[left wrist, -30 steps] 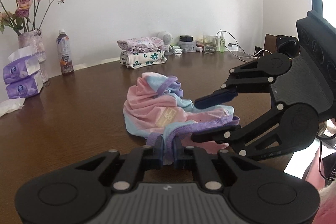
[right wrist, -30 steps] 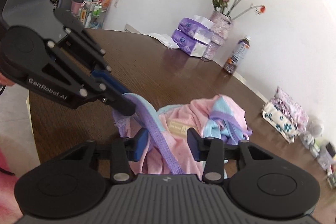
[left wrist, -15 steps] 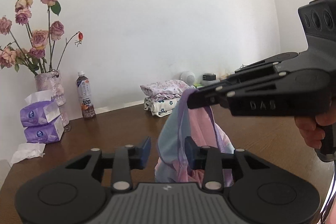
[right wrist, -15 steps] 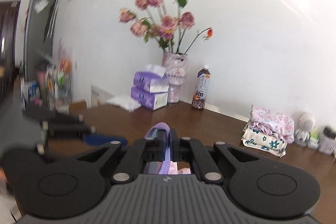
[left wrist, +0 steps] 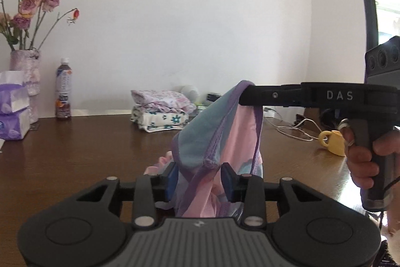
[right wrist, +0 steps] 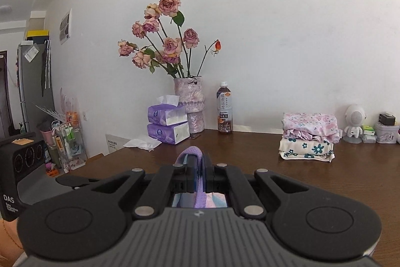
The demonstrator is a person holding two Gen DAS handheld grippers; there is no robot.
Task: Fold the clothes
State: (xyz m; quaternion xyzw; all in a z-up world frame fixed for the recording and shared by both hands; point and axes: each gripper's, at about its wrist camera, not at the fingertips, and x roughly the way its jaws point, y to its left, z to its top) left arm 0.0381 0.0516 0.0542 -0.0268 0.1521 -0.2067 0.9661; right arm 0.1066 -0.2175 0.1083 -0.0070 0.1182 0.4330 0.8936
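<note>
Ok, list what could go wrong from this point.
1. Only the right gripper is shut on the garment, pinching just its purple trim; the hanging cloth might slip out.
2. The left gripper is open around bunched fabric, so closing now could catch several layers and spoil the fold.

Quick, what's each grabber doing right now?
Left gripper: open, fingers either side of the hanging shirt.
Right gripper: shut on the shirt's purple edge.

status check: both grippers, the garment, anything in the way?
Right gripper shut on garment's purple trim, holding it up. Left gripper open, fabric hanging between its fingers. Folded stack and yellow mug well clear on the table.
</note>
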